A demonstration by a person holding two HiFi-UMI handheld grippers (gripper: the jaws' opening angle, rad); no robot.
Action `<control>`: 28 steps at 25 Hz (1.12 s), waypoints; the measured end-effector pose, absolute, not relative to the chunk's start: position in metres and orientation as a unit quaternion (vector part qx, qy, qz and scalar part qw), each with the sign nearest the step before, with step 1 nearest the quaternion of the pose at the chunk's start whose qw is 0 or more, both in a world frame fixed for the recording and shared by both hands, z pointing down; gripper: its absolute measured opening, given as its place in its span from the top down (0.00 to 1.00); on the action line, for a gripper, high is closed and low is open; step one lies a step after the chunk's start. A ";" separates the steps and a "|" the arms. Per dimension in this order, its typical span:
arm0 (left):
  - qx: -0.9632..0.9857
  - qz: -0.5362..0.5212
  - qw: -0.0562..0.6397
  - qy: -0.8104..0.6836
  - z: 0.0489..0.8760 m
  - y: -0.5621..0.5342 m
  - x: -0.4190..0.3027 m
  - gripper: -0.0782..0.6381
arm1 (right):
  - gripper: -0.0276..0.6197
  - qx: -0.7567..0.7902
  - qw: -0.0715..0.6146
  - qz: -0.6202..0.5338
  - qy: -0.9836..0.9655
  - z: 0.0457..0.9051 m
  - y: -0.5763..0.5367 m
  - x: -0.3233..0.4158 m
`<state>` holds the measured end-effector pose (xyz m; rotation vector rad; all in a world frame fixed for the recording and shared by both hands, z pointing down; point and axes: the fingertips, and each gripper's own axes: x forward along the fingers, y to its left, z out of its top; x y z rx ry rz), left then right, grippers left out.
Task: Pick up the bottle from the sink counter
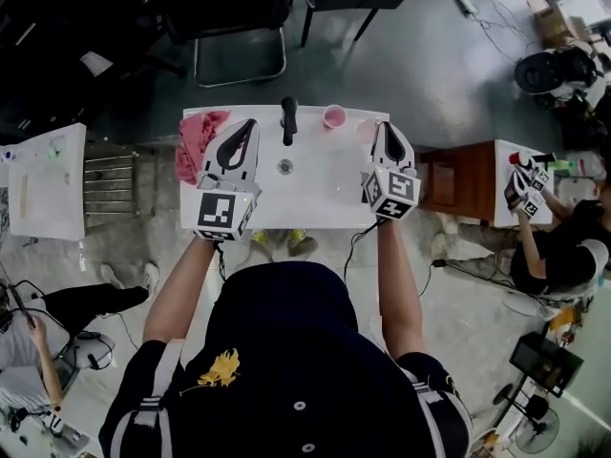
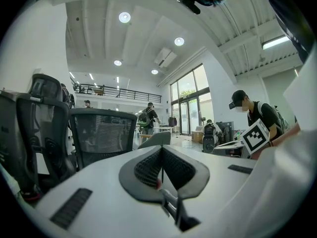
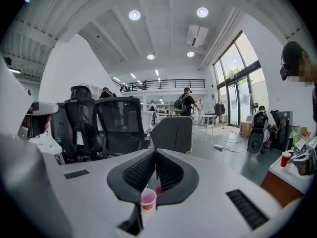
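Note:
A white sink counter (image 1: 315, 194) lies below me in the head view. A small pink cup-like container (image 1: 334, 115) stands at its far edge, right of the black faucet (image 1: 288, 119); I see no other bottle. My left gripper (image 1: 250, 122) hovers over the counter's left half, jaws pressed together and empty. My right gripper (image 1: 386, 125) hovers at the counter's right edge, just right of the pink container, also shut and empty. In the right gripper view (image 3: 155, 151) the pink container (image 3: 148, 199) shows low through the gap behind the closed jaws. The left gripper view (image 2: 162, 150) points out at the room.
A pink cloth (image 1: 196, 141) lies on the counter's left edge and a drain (image 1: 284, 167) sits mid-basin. A black chair (image 1: 239, 27) stands behind the counter. A wooden table (image 1: 468, 184) is to the right, a white table (image 1: 46, 179) to the left, with people seated nearby.

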<state>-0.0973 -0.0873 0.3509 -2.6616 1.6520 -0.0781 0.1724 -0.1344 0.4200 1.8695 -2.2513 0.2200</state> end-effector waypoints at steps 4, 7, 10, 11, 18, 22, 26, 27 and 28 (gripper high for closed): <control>-0.848 -0.029 0.001 0.529 0.354 -0.090 -0.097 0.87 | 0.91 0.646 0.110 0.088 -0.750 0.442 -0.144 0.185; -0.848 -0.034 0.000 0.529 0.357 -0.091 -0.096 0.87 | 0.91 0.655 0.116 0.100 -0.740 0.461 -0.148 0.196; -0.848 -0.037 -0.004 0.529 0.363 -0.091 -0.092 0.87 | 0.88 0.663 0.122 0.116 -0.730 0.482 -0.150 0.209; -0.848 -0.037 -0.005 0.528 0.364 -0.090 -0.091 0.87 | 0.86 0.664 0.125 0.120 -0.727 0.487 -0.151 0.213; -0.848 -0.045 -0.015 0.528 0.379 -0.092 -0.093 0.87 | 0.68 0.664 0.153 0.147 -0.717 0.531 -0.155 0.221; -0.847 -0.046 -0.021 0.530 0.386 -0.094 -0.092 0.87 | 0.55 0.661 0.166 0.153 -0.716 0.553 -0.160 0.225; -0.847 -0.046 -0.023 0.528 0.388 -0.098 -0.085 0.87 | 0.48 0.656 0.184 0.164 -0.713 0.578 -0.167 0.231; -0.848 -0.045 -0.024 0.528 0.389 -0.099 -0.083 0.87 | 0.47 0.656 0.187 0.167 -0.712 0.584 -0.169 0.233; -0.848 -0.045 -0.024 0.528 0.390 -0.100 -0.081 0.87 | 0.45 0.656 0.190 0.170 -0.711 0.590 -0.171 0.235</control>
